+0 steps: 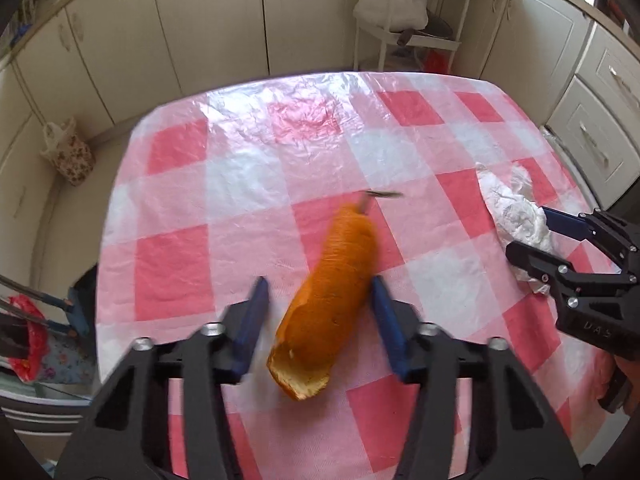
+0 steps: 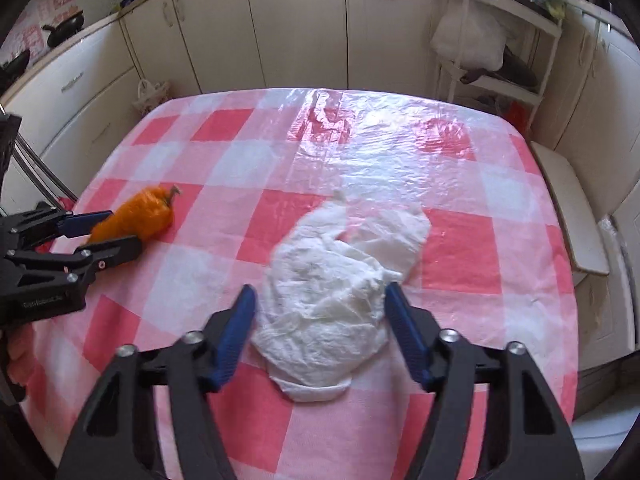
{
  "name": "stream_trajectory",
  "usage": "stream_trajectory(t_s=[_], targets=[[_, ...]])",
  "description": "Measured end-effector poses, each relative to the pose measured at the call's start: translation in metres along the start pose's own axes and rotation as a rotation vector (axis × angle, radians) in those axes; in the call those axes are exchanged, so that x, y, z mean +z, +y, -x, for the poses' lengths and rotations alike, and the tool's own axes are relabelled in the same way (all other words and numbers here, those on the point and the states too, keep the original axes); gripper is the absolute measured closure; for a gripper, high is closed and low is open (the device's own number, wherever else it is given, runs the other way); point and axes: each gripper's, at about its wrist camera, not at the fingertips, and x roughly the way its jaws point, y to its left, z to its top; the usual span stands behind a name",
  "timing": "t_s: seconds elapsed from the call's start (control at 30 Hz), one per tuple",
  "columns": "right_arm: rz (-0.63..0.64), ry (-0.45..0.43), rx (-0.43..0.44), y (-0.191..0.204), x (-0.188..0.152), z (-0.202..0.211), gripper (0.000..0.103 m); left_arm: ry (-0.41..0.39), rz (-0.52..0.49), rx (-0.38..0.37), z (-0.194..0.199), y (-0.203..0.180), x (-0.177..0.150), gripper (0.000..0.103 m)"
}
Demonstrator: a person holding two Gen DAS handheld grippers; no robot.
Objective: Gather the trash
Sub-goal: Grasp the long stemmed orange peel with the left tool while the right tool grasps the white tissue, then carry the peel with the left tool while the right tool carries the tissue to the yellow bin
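Observation:
An orange pepper piece [image 1: 334, 292] with a stem lies on the pink-and-white checked tablecloth [image 1: 240, 168]. My left gripper [image 1: 320, 292] is open, one blue finger on each side of the pepper. A crumpled white plastic bag [image 2: 340, 280] lies further right on the cloth. My right gripper [image 2: 320, 300] is open, its fingers on either side of the bag's near part. The pepper [image 2: 136, 216] and left gripper [image 2: 102, 232] show at the left of the right wrist view. The bag [image 1: 516, 208] and right gripper [image 1: 532, 232] show at the right of the left wrist view.
Cream kitchen cabinets [image 1: 208, 20] ring the table. A white shelf rack [image 2: 496, 44] with bags stands behind it. A floral bag [image 1: 70, 152] sits on the floor at the left. A red bag [image 1: 24, 332] hangs below the table's left edge.

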Motion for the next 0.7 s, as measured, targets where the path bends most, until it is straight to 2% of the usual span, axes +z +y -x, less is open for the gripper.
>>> stream_trajectory(t_s=[0.03, 0.07, 0.23, 0.4, 0.57, 0.7], targets=[[-0.005, 0.000, 0.016, -0.002, 0.000, 0.001, 0.071, 0.005, -0.002, -0.006, 0.000, -0.001, 0.000, 0.080], [-0.013, 0.002, 0.028, -0.003, -0.002, 0.003, 0.088, 0.006, 0.012, -0.024, 0.002, 0.000, -0.001, 0.083], [-0.032, -0.054, 0.099, -0.004, -0.022, 0.037, 0.090, -0.033, 0.051, -0.087, 0.029, -0.007, -0.008, 0.086], [-0.076, -0.134, 0.158, -0.020, -0.059, 0.099, 0.090, -0.126, 0.014, -0.189, 0.084, -0.047, -0.024, 0.086], [-0.118, -0.203, 0.133, -0.056, -0.108, 0.170, 0.090, -0.169, -0.033, -0.300, 0.127, -0.117, -0.050, 0.086], [-0.163, -0.247, 0.054, -0.096, -0.156, 0.228, 0.090, -0.194, -0.096, -0.368, 0.161, -0.180, -0.068, 0.086]])
